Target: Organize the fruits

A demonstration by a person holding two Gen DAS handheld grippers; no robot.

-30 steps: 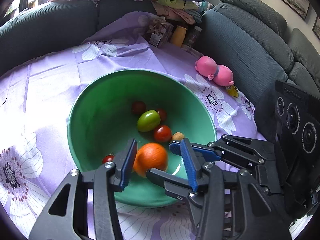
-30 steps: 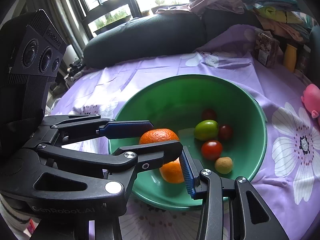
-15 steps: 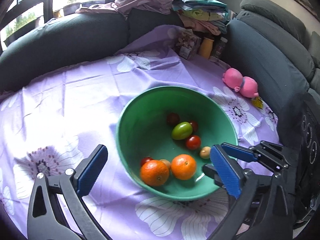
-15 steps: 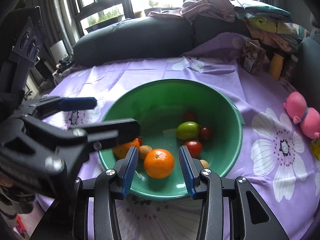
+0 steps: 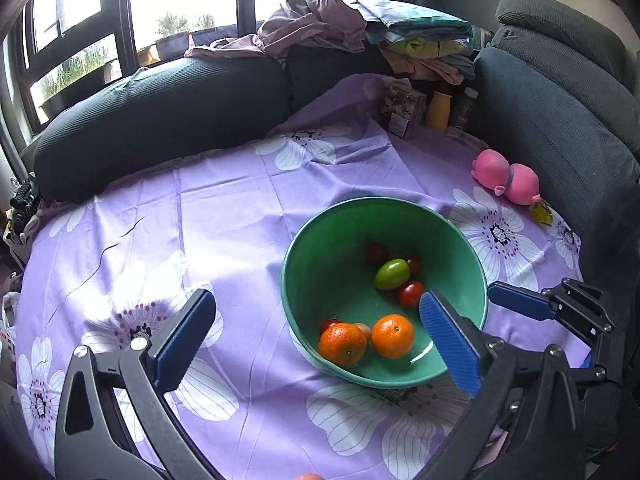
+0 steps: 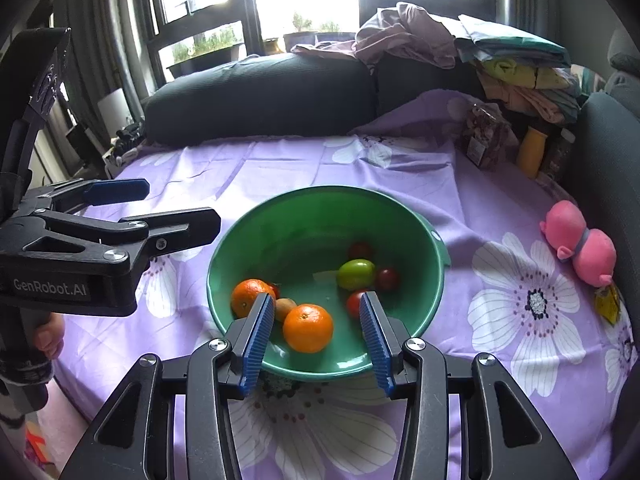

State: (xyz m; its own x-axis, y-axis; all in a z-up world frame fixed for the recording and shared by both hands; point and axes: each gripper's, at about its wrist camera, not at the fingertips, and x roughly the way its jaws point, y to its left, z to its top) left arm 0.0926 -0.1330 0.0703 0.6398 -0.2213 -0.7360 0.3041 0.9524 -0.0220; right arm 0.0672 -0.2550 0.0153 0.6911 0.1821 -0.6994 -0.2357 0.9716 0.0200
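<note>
Both grippers hang above the purple flowered tablecloth (image 5: 224, 208) with nothing in them. The left gripper (image 5: 316, 336) has its blue pads spread very wide, one over the cloth, the other over the near rim of the green bowl (image 5: 320, 248). The right gripper (image 6: 318, 334) is open too, less widely, and its pads frame the near edge of that bowl (image 6: 424, 248).

Inside the bowl, two oranges lie toward the near side: one orange (image 6: 308, 328) sits between the right gripper's pads in that view, untouched, and the other orange (image 6: 249, 296) lies beside it against the left wall. Between them rests a small tan fruit (image 6: 286, 307), too small to name. Farther back sit a green tomato (image 6: 355, 274) and red tomatoes (image 6: 387, 278) close around it.

A pink plush pig (image 6: 580, 248) lies on the cloth to the right, well apart from the bowl.
</note>
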